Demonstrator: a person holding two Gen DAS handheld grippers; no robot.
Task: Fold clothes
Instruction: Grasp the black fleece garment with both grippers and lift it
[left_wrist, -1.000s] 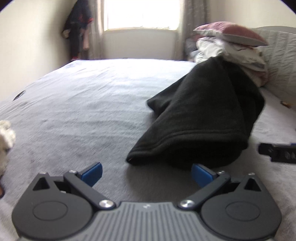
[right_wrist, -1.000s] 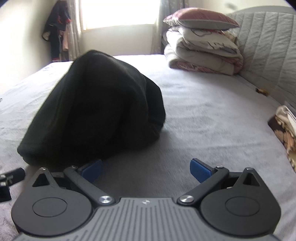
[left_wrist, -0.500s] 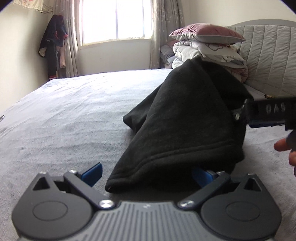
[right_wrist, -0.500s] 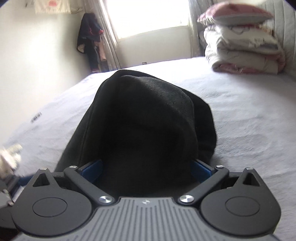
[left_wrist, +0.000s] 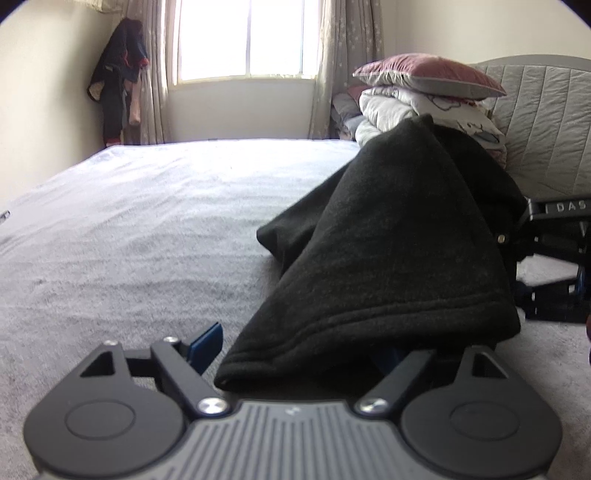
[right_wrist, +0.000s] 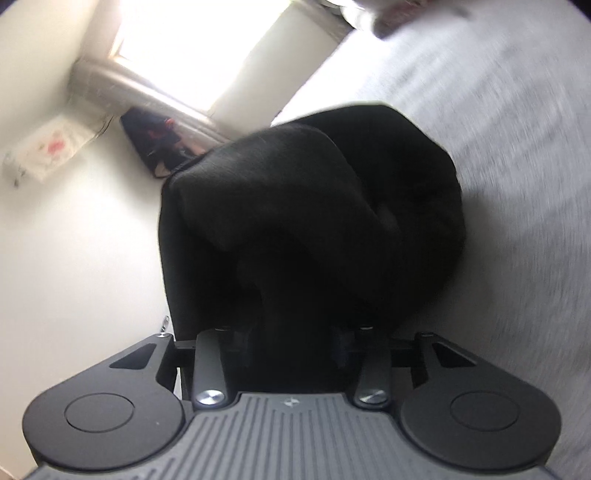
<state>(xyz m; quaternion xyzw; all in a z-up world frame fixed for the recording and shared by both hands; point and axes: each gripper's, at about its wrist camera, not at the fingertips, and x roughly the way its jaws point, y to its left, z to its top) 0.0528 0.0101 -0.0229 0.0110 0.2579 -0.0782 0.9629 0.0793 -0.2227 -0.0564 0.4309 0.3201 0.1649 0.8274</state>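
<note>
The grey bed (left_wrist: 147, 221) serves as the folding surface. The black garment (left_wrist: 388, 258) lies heaped on it, its hem between both tools: right gripper (right_wrist: 291, 343) jaws closing on bunched cloth, left gripper (left_wrist: 299, 347) jaws apart, closing round the hem

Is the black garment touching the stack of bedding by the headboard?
Cannot tell. In the left wrist view the black garment overlaps the stack of bedding, hiding any gap; the right wrist view is blurred.

Right gripper (right_wrist: 291, 343) pads hidden under black garment (right_wrist: 314, 221) — bed (right_wrist: 517, 129) motion-blurred.
</note>
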